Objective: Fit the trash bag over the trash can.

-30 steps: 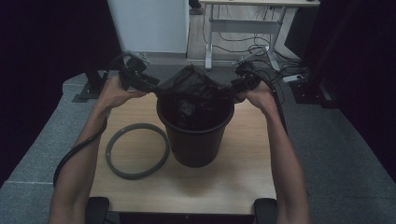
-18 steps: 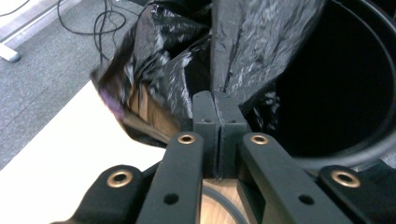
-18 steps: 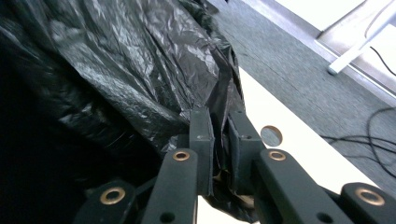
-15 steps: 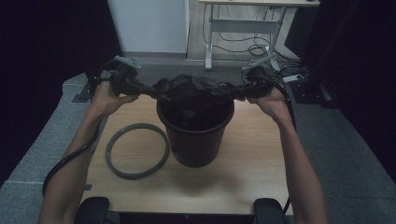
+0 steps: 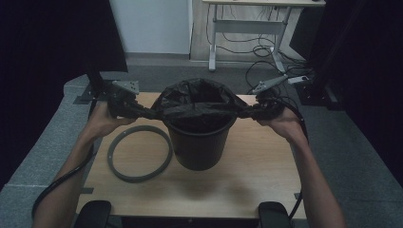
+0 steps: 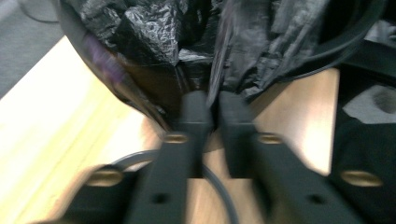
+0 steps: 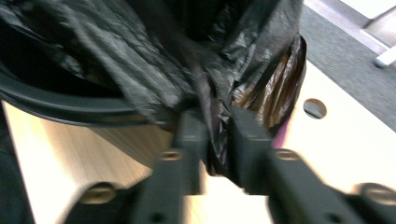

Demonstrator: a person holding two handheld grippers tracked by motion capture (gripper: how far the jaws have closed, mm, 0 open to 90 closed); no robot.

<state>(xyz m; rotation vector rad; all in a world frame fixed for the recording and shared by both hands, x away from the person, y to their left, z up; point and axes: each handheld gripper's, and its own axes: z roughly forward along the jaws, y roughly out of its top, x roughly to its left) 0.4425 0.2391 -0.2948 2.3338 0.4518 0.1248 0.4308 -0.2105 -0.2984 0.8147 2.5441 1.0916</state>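
the black bin bag (image 5: pixel 199 102) is now stretched wide over the mouth of the black bin (image 5: pixel 199 142), where a second ago it sat bunched in a heap on top of the bin and half a second ago was pulled into a thin band above it. both hands have moved outward and a little down, so the bag's opening now spreads around the rim, with its far edge already draped over the back of the bin.

the left gripper (image 6: pixel 214 105) has its jaws pinching a fold of the bag's edge, as the left gripper view shows the film running up between them. its jaws have just been easing open slightly, yet the plastic sits between them and looks gripped. the right gripper (image 7: pixel 219 128) pinches a thicker twist of bag on the other side; its jaws have also just been opening a little, with the plastic caught between them.

the bin stands near the middle of the wooden table (image 5: pixel 266 175), and the grey ring (image 5: pixel 139 153) lies flat just to its left, apart from it and untouched.

in my judgement the bag is being fitted as a liner: the mouth is spread, and the next need is to draw the edges down over the rim on both sides before the ring can go on.
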